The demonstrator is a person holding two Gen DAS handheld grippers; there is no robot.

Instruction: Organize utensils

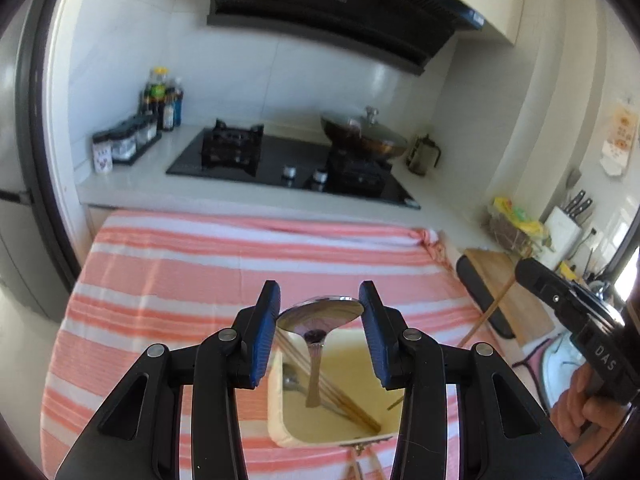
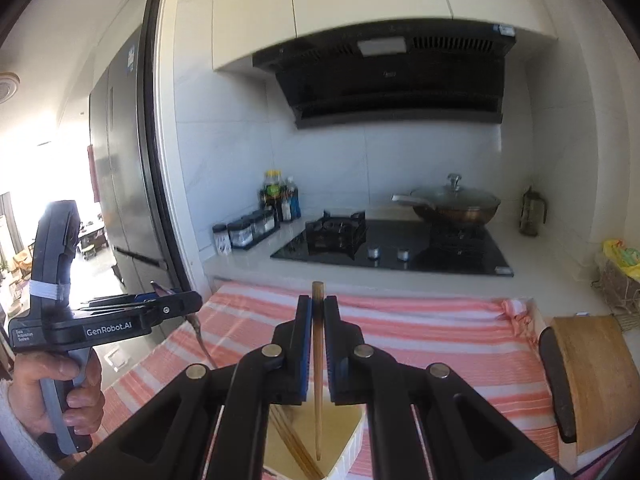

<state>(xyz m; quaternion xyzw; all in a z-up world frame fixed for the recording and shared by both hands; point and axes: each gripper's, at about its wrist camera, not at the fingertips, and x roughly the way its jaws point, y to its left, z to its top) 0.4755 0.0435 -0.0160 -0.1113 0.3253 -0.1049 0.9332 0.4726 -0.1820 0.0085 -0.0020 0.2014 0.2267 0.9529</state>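
Note:
My left gripper (image 1: 320, 304) is shut on the bowl of a metal spoon (image 1: 320, 314); its handle hangs down over a cream tray (image 1: 276, 412) on the striped cloth. Several wooden chopsticks (image 1: 340, 396) and another spoon (image 1: 294, 382) lie in the tray. My right gripper (image 2: 318, 308) is shut on one wooden chopstick (image 2: 318, 380), held upright with its tip down over the same tray (image 2: 352, 444), where more chopsticks (image 2: 292, 440) lie. The left gripper (image 2: 176, 304) shows at the left of the right wrist view, with the spoon handle (image 2: 202, 340) hanging below it.
A pink and white striped cloth (image 1: 200, 272) covers the table. Behind it stands a counter with a gas hob (image 1: 280, 160), a lidded wok (image 1: 364, 136), spice jars (image 1: 124, 144) and bottles (image 1: 162, 100). A wooden cutting board (image 2: 592, 376) stands at the right, and a knife block (image 1: 564, 228).

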